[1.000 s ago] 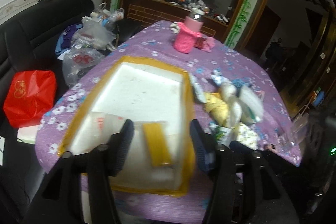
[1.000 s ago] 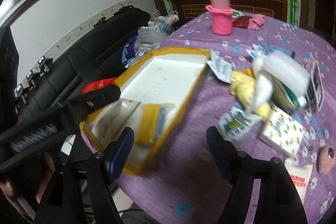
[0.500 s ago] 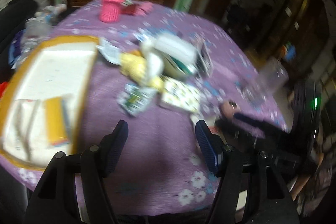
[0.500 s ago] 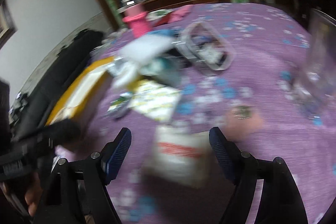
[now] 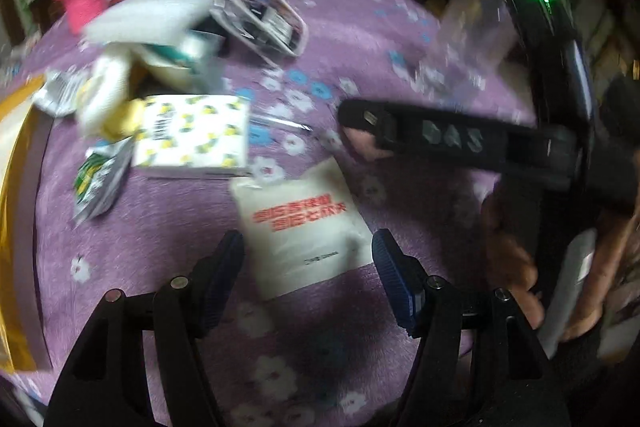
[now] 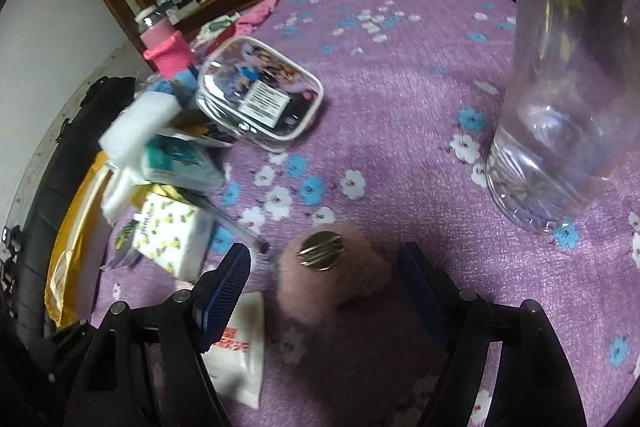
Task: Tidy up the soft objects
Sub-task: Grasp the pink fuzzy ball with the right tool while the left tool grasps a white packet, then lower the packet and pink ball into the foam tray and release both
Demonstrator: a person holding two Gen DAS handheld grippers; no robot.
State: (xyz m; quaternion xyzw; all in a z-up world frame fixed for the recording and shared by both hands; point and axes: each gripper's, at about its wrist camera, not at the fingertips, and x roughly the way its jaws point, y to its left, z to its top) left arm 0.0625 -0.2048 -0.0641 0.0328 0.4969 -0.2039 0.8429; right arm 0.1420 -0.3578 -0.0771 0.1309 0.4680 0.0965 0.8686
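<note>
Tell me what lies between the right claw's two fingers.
In the right wrist view, a fuzzy pink puff with a metal clip on top lies on the purple cloth between the open right claw fingers, untouched.

The tablecloth (image 6: 400, 99) was purple with white and blue flowers. The near packet (image 5: 308, 227) was white with red lettering, the box (image 5: 192, 131) white with yellow-green specks, the far bottle sleeve (image 6: 168, 55) pink.

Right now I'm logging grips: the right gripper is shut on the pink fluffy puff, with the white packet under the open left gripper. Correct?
Not quite. The right gripper stands open around the pink fluffy puff, pads clear of it, per the right wrist view. The white packet and left gripper are as stated.
</note>
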